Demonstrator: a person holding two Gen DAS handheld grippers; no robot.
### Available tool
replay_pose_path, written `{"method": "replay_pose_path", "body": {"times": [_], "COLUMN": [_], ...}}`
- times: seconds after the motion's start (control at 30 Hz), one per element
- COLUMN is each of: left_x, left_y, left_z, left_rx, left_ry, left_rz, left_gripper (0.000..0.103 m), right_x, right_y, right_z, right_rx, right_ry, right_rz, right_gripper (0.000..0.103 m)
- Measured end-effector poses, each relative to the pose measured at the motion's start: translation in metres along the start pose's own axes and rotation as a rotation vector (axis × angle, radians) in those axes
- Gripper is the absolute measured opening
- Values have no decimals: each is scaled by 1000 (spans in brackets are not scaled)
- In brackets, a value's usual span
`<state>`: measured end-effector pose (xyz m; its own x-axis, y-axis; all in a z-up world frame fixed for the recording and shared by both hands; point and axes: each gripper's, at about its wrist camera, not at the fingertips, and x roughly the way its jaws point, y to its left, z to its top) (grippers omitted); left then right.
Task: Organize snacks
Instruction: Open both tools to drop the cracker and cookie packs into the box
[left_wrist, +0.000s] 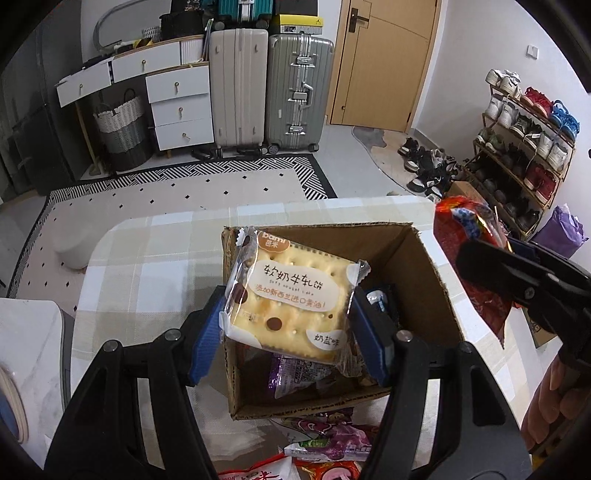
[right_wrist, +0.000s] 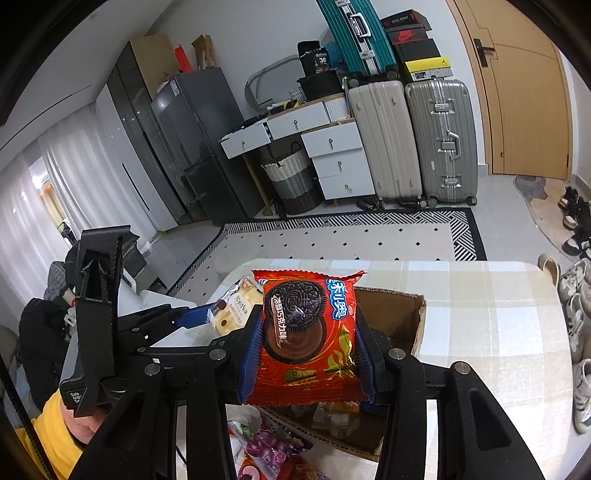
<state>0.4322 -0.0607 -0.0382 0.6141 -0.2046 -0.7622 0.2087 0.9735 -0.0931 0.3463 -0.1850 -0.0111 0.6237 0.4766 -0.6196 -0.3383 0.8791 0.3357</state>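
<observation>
My left gripper (left_wrist: 286, 325) is shut on a clear-wrapped cream cracker pack (left_wrist: 291, 295), held over the open cardboard box (left_wrist: 417, 266). Several snack packets lie inside the box, among them a purple one (left_wrist: 295, 376). In the right wrist view, my right gripper (right_wrist: 304, 343) is shut on a red Oreo packet (right_wrist: 306, 332), hovering over the same box (right_wrist: 406, 314). The left wrist view shows that packet (left_wrist: 465, 236) at the box's right side. The cracker pack (right_wrist: 232, 306) and left gripper show at the left of the right wrist view.
More snack packets (left_wrist: 328, 439) lie on the checked tablecloth (left_wrist: 147, 258) in front of the box, nearest me. Beyond the table are a patterned rug, suitcases (left_wrist: 269, 92), drawers and a shoe rack (left_wrist: 524, 147). A hand in a yellow sleeve (right_wrist: 66, 435) holds the left gripper.
</observation>
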Motion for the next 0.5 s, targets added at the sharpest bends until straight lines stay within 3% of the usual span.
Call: {"method": "replay_pose_path", "body": {"times": [0.5], "left_x": [45], "left_y": [6], "left_z": [-9], "left_rx": [-5], "left_ry": [64], "left_rz": [-7], "left_gripper": [63], "right_x": [25], "right_y": [-4], "right_z": [-8], "right_rx": [25], "right_ry": [60], "right_rz": [-11], "right_gripper": [44]}}
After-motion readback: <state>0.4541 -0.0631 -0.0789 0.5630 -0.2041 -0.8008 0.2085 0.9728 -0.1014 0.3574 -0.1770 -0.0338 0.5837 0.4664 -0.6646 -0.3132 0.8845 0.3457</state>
